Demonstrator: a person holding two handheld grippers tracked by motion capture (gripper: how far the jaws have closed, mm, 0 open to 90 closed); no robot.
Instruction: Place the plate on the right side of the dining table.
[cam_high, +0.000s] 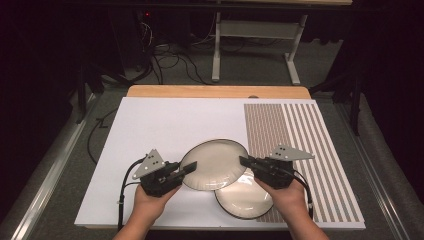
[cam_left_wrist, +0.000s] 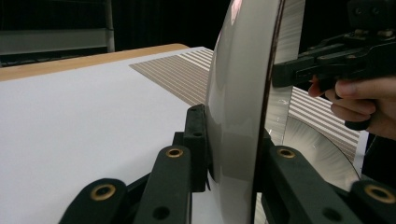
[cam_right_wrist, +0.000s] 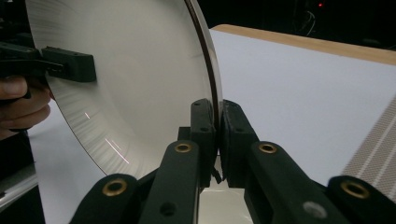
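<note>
- High view: both forearms come in from the bottom edge, each hand wrapped around its tool from below, the left gripper and the right gripper pointing inward at each other.
- Between them hangs the upper plate, a pale round plate with a dark rim, raised off the counter and tilted.
- Left gripper view: the jaws of this tool are clamped on the near rim of the upper plate, which stands edge-on between them; the other hand and its tool grip the far rim.
- Right gripper view: the jaws are pinched tight on the rim of the upper plate, its hollow face turned toward the left of the frame.
- A lower plate lies flat on the counter under the raised one, partly on the striped mat.
</note>
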